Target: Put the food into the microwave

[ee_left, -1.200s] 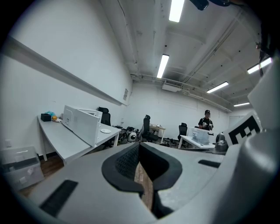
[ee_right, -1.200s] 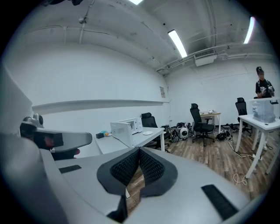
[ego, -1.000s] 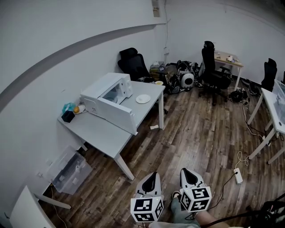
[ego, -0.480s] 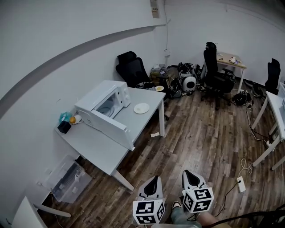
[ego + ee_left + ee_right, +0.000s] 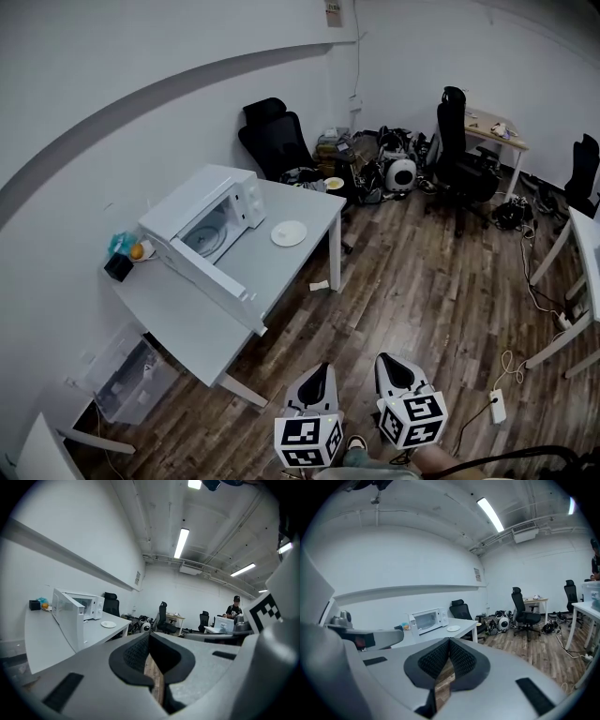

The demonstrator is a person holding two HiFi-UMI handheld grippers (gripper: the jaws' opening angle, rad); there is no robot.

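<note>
White microwave (image 5: 192,208): sits at the back of the table near the wall. Its door (image 5: 214,281) is swung wide toward the room, so the cavity is ready to be loaded.
Grey table (image 5: 192,314): carries everything the task needs, and its near half is bare.
Plate (image 5: 288,232): white and apparently empty. It lies on the table just beside the microwave's control end, within easy reach of the opening.
Orange item (image 5: 137,251): small and round, tucked between the microwave and the wall, next to a black box (image 5: 118,266). It is probably the food, though it is too small to be sure. A reach for it would likely have to go round the open door.
Left gripper (image 5: 322,373): held low in front of the person, well apart from the table. Its claw is pressed together with nothing in it, and only floorboards show through the slit.
Right gripper (image 5: 391,364): just beside the left one, aimed at the table. Its claw is likewise closed on nothing.
Stage: judged to be the approach, with no food picked up yet and both claws needing to spread before any grasp.
</note>
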